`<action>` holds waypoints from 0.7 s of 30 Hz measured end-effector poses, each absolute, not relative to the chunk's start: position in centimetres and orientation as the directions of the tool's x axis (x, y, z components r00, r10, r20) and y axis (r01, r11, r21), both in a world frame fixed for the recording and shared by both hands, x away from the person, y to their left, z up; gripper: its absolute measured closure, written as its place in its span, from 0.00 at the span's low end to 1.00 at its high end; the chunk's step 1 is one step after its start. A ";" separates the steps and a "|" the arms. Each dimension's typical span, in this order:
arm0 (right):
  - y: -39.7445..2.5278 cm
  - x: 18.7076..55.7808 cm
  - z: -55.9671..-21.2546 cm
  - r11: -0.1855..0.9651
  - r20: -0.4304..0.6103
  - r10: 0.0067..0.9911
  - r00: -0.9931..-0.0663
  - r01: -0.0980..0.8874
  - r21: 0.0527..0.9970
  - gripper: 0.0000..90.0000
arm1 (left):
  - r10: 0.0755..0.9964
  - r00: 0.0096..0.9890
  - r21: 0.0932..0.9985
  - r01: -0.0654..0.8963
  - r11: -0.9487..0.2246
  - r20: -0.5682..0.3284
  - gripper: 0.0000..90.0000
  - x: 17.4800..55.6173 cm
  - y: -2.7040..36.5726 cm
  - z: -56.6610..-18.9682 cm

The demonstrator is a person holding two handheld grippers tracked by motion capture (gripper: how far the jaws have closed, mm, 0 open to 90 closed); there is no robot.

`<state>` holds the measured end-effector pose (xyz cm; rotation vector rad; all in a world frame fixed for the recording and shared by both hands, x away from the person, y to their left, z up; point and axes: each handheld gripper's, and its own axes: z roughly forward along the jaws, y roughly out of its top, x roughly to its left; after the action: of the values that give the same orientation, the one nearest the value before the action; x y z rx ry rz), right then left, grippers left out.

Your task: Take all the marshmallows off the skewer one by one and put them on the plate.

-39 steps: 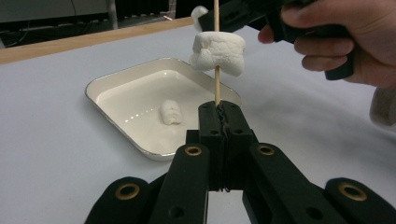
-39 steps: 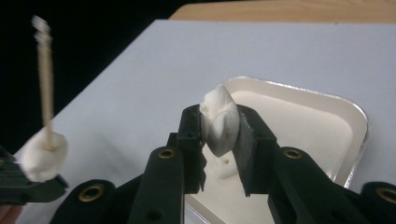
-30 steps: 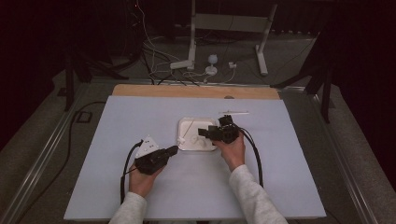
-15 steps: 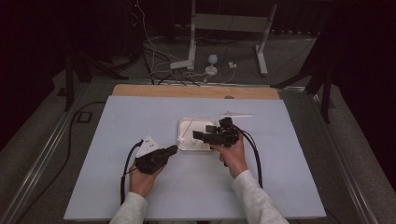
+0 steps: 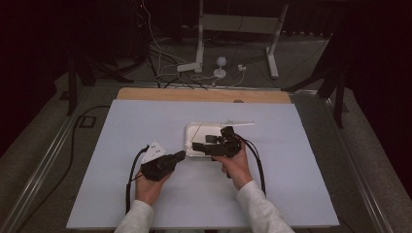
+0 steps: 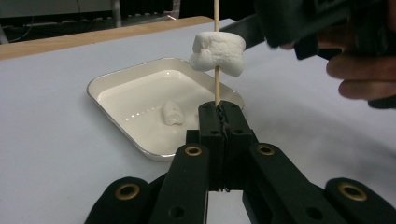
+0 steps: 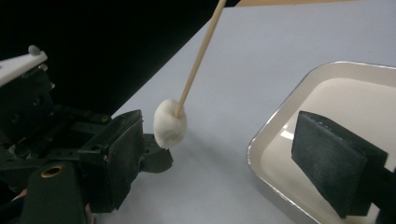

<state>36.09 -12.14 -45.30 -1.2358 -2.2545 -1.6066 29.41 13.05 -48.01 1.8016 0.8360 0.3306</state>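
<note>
Your left gripper [image 6: 219,109]: clamped on skewer [image 6: 216,51], upright | marshmallow [image 6: 217,53]: threaded on skewer, above jaws, beside tray [image 6: 116,121] | your right gripper [image 7: 224,154]: jaws spread, over tray's near edge | second marshmallow piece [image 6: 172,113]: in tray

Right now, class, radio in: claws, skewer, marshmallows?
Left claw shut on skewer, one marshmallow threaded. Right claw open over tray. Second marshmallow in tray. Nothing blocking.
</note>
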 end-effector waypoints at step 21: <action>-10.4 35.7 -45.9 0.140 0.544 0.462 -0.700 0.663 0.735 0.65 | 0.654 0.736 0.914 0.368 -0.171 -0.174 1.00 29.1 12.5 -47.9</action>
<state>35.73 -10.44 -45.94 -1.1145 -2.2231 -1.5944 29.14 12.47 -47.93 1.7866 0.8032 0.3099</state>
